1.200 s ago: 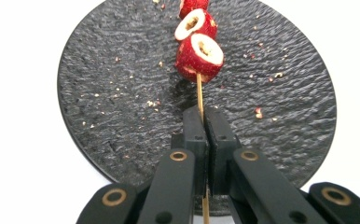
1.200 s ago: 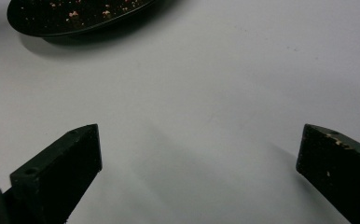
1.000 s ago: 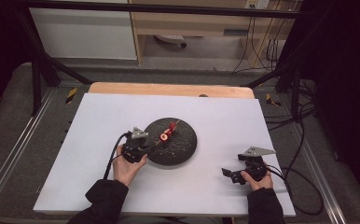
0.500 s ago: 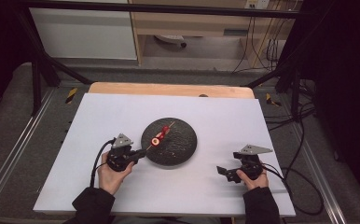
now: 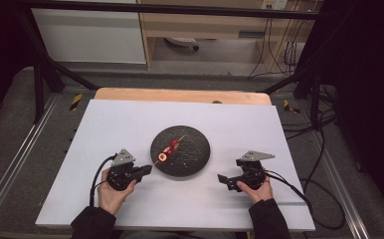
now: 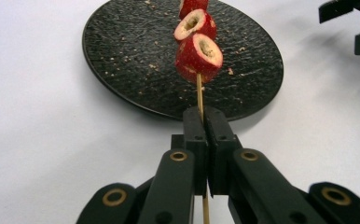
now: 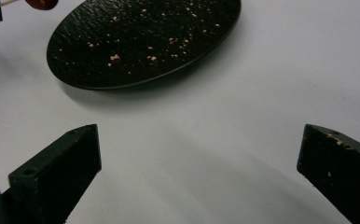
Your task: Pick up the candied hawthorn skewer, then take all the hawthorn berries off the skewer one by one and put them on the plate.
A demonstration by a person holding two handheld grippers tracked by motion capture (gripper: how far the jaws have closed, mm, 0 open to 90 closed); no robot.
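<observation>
Both forearms come in from the near edge in dark sleeves, one hand wrapped around each tool. The left hand [image 5: 111, 195] holds the left gripper [image 5: 147, 170] low and roughly level, its jaws pointing forward and to the right — pressed tight together, with only a thin stick pinched in the seam between them. The right hand [image 5: 253, 190] holds the right gripper [image 5: 222, 179] at about the same height, aimed leftward toward the other hand; its jaws stand wide apart with nothing between them. A cable trails from each gripper back toward the person.
</observation>
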